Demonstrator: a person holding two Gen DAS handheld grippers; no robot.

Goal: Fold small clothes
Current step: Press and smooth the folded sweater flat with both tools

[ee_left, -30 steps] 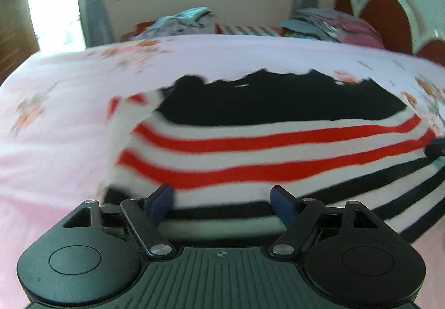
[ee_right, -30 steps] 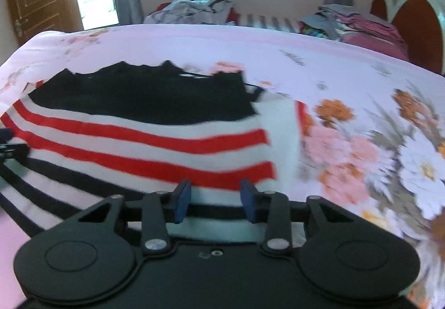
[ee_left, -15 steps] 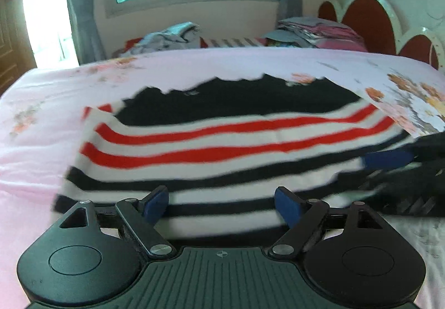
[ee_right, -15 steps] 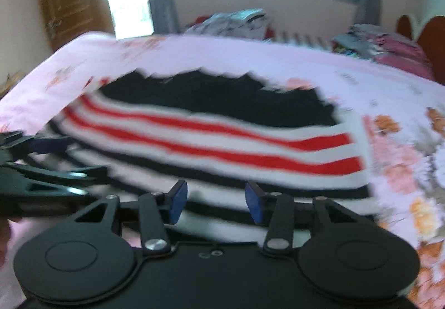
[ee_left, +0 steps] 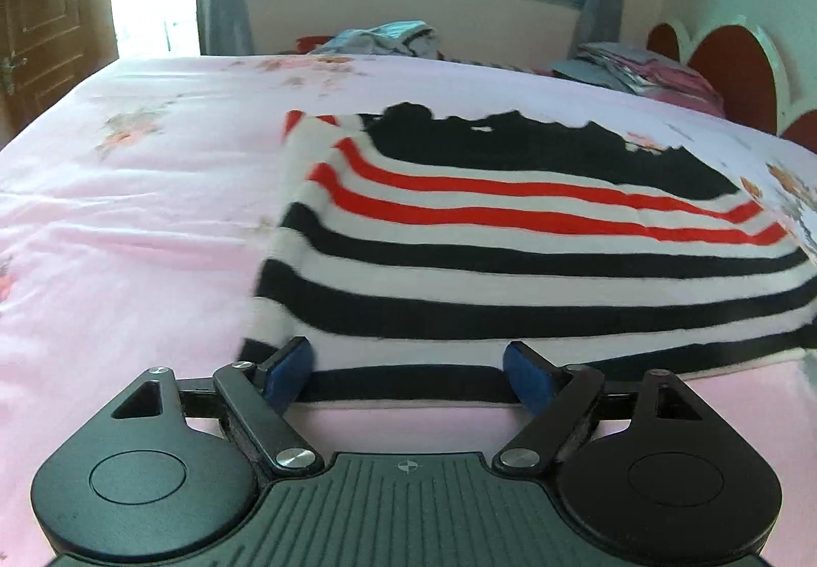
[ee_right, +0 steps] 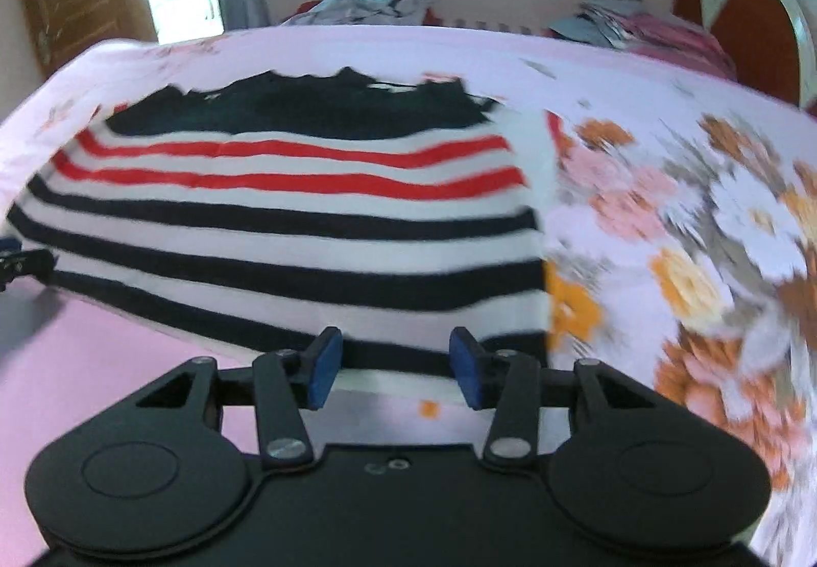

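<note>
A striped garment (ee_left: 510, 260) lies flat on the pink bed sheet (ee_left: 127, 235), with a black top, two red stripes and several black stripes on white. My left gripper (ee_left: 407, 377) stands open over the near hem at the garment's left corner, and nothing is pinched between its blue pads. In the right wrist view the same garment (ee_right: 306, 235) fills the left half. My right gripper (ee_right: 394, 370) is open above the near hem by the garment's right corner, with its pads apart and gripping nothing. One finger (ee_right: 25, 260) of the left gripper shows at that view's left edge.
A loose pile of clothes (ee_left: 388, 38) and a folded stack (ee_left: 638, 66) sit at the bed's far side. A red headboard (ee_left: 735, 71) stands at the right and a wooden door (ee_left: 46, 15) at the left. The flower-printed sheet (ee_right: 664, 209) spreads right of the garment.
Both grippers have drawn back from the red stripes to the near hem, so more black stripes show. The right gripper has left the left wrist view. The right jaws have widened a little.
</note>
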